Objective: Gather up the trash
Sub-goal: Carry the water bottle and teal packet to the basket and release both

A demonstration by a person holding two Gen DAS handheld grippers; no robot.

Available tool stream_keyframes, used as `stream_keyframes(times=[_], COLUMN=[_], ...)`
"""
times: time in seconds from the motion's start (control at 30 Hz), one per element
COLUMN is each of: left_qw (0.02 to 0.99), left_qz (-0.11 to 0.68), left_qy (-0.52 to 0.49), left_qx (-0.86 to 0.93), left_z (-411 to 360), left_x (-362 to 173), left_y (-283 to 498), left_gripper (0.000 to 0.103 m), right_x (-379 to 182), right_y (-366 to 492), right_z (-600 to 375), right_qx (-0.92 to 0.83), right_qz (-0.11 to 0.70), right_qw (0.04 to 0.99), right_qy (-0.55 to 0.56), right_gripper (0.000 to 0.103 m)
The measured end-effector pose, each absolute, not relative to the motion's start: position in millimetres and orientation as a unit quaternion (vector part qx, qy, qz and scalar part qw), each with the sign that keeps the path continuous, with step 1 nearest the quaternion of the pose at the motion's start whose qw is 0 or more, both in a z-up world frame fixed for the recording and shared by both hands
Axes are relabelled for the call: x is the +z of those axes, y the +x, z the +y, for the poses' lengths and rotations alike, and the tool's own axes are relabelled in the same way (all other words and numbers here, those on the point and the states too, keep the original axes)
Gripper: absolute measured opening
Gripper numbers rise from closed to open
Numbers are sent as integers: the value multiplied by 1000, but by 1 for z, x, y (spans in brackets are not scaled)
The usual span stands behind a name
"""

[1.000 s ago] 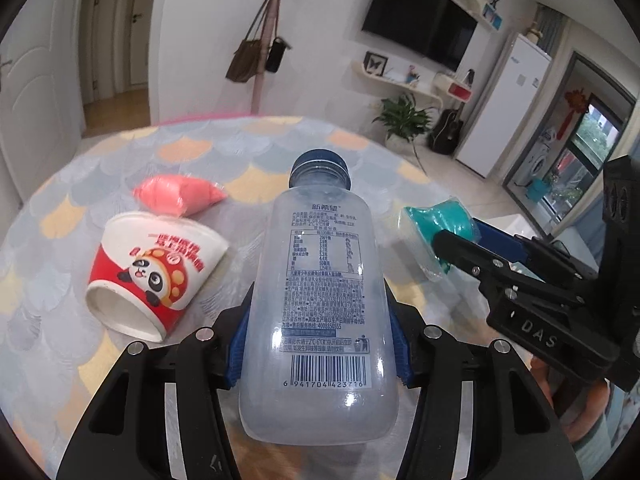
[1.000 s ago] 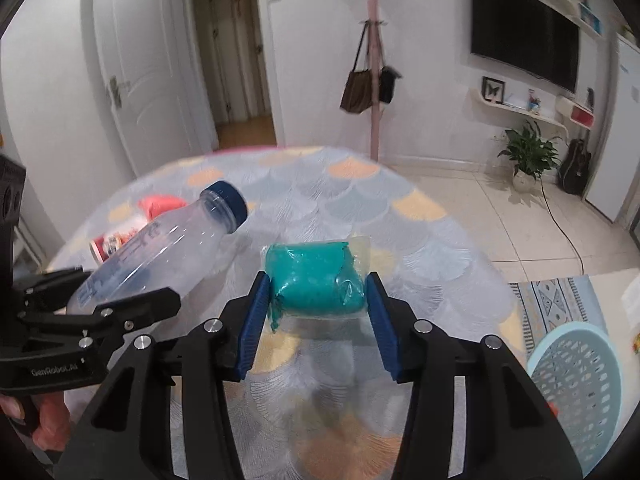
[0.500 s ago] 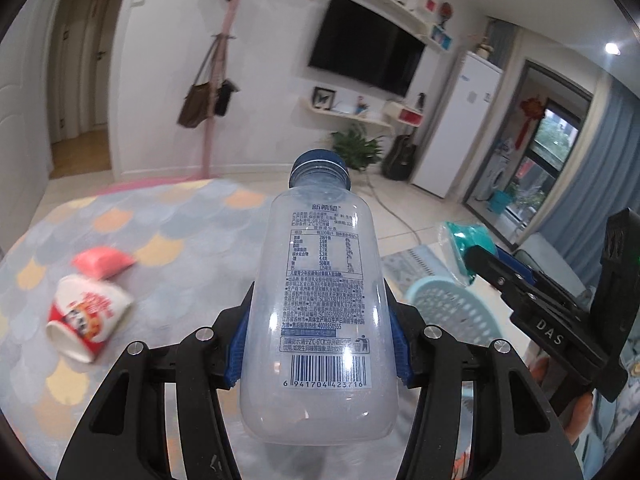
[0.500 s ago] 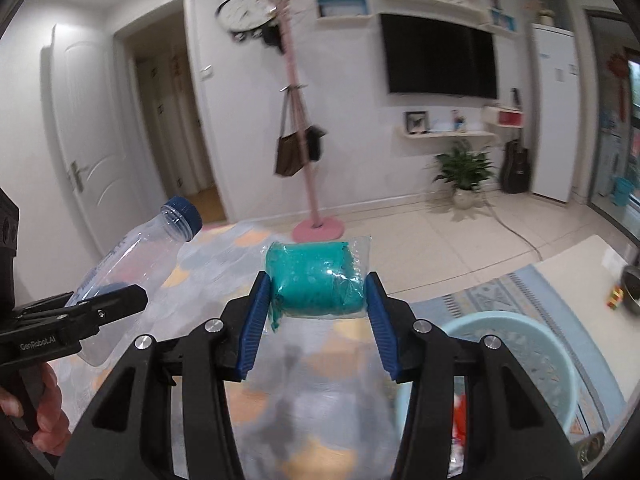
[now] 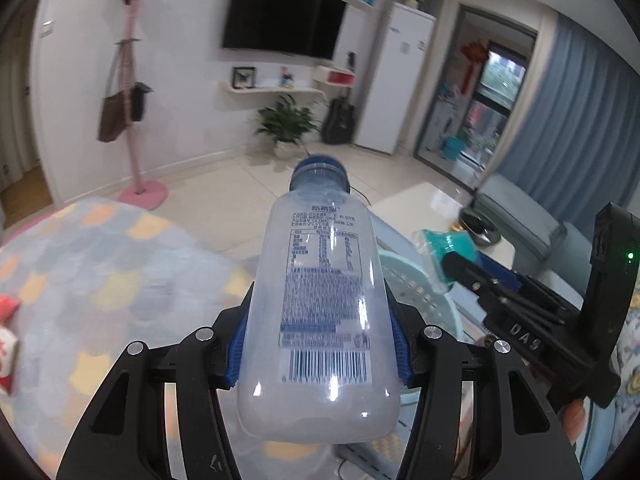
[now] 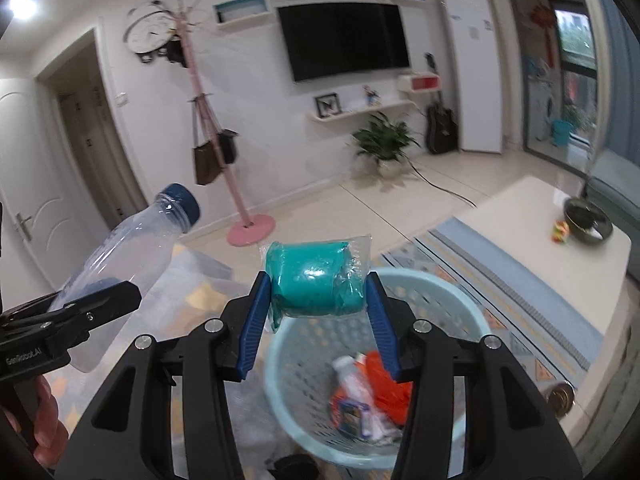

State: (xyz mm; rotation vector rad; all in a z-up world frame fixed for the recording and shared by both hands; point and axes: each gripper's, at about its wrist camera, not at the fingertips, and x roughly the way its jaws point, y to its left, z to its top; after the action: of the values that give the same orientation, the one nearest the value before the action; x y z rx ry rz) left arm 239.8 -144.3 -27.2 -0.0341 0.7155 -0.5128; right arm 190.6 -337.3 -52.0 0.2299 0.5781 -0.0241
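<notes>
Both grippers were loaded and held over or near the basket. The left gripper point(image 5: 318, 354) had its blue pads point(image 5: 236, 354) pinched on the lower body of a clear plastic bottle point(image 5: 320, 292), blue cap point(image 5: 319, 170) pointing away, barcode end nearest the camera. The bottle looked empty: judged light, thin-walled, smooth and a little slippery, likely to dent if squeezed harder. The grip across the wide lower body seemed sound; a hold nearer the neck would probably let it swing. The right gripper point(image 6: 318, 312) had its jaws closed on a teal bundle wrapped in clear plastic film point(image 6: 316, 280), held crosswise between the blue pads point(image 6: 252, 324). The bundle appeared soft and compressible, the film glossy; judged light, with some risk of the wrap sliding over the contents, so a hold on the bulk rather than the loose film edge looked right. Below the right gripper sat a pale blue perforated basket point(image 6: 452, 300) on the floor, already containing some trash point(image 6: 368, 388), an orange piece and a small white container among it. The bundle hung above the basket's near rim; the bottle was off to the left, above the edge of a scale-patterned table cover point(image 5: 100, 280). A red-and-white cup point(image 5: 8, 356) remained on that cover, uncollected.
</notes>
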Motion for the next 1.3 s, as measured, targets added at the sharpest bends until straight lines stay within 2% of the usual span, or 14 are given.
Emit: stream_keyframes(times=[0.2,0.4,0.5,0.67,0.73,0.77,0.8,0.83,1.3], left_qw=[883,858,852,847,845,845,845,846,859], left_qz=[381,421,433,444,447,448,450,446,418], left_qy=[20,26,42,41,35,33,32,29,-40], left_qx=[-274,-292,-290,-290,-291,-291,-289,-290,-293], left_z=[-190,-213,-224,-236,-237,-238,-238,-235,-169], left_x=[-54,-77,-86,-95,-98,-98,-97,-96,-71], left_y=[256,276,284,297,301,301,300,298,269], left_gripper=[53,53,52,52,54,59,69,71,71], right_x=[-84,-126,-144,-154,-153,-152,-150,-148,-107], right_y=[196,216,220,223,225,223,222,222,214], right_z=[-364,-381,-392,-399,-402,-403,-404,-405,-362], right_qx=[-59,-98,-90,-94,-95,-98,-98,-96,-64], right_qz=[335,425,446,454,458,454,451,449,415], right_qw=[933,891,876,871,869,870,872,872,896], right_qy=[122,127,158,161,163,165,167,167,147], right_gripper=[45,45,46,49,66,66,66,66,66])
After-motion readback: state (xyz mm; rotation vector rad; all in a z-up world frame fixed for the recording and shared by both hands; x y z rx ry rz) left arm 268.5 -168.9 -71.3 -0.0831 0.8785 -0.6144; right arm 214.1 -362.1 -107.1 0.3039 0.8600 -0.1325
